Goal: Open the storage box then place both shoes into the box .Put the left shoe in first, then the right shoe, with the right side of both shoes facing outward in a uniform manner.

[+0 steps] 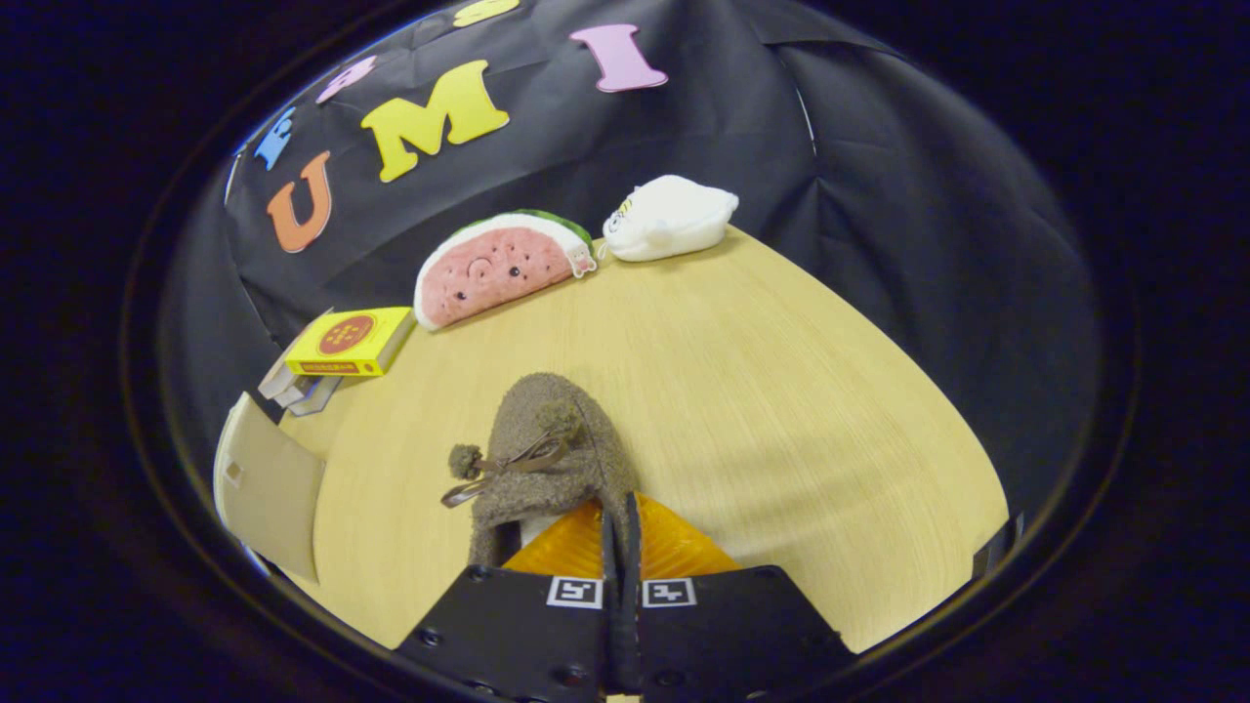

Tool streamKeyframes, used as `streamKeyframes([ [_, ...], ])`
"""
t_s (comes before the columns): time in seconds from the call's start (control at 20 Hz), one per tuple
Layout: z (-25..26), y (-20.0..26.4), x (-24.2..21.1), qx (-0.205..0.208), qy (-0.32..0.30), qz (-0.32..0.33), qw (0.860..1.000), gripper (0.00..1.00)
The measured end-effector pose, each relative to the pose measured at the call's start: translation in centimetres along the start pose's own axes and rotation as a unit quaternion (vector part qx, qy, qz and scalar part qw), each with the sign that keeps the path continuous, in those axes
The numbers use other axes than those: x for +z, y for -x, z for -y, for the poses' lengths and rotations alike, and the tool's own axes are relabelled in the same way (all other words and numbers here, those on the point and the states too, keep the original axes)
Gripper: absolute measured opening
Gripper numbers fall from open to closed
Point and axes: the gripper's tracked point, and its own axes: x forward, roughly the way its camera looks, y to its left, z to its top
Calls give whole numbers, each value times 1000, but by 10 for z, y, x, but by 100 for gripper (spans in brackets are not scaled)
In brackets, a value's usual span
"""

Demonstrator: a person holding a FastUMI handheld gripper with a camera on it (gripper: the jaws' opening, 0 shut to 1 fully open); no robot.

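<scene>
A brown fuzzy shoe (547, 459) with a bow and small pom-poms points away from me, right in front of my gripper (622, 532). Its heel opening lies just left of the fingers. The two fingers are pressed together with the right rim of the shoe's collar pinched between them. A beige panel (269, 488), seemingly part of the storage box, stands at the table's left edge, left of the shoe. The inside of the box is hidden.
The shoe rests over a light wooden table (781, 391). A yellow carton (350, 342) lies on some grey pieces at the far left. A watermelon plush (498, 266) and a white plush (672, 217) sit at the back against the black cloth wall.
</scene>
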Motion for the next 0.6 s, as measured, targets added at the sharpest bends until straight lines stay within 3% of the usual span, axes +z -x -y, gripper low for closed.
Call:
streamKeyframes([
  [0.2, -38, 34, 6, 18, -5, 14, 1000, 0],
  [0.6, -197, 112, 34, 71, -7, 33, 997, 0],
])
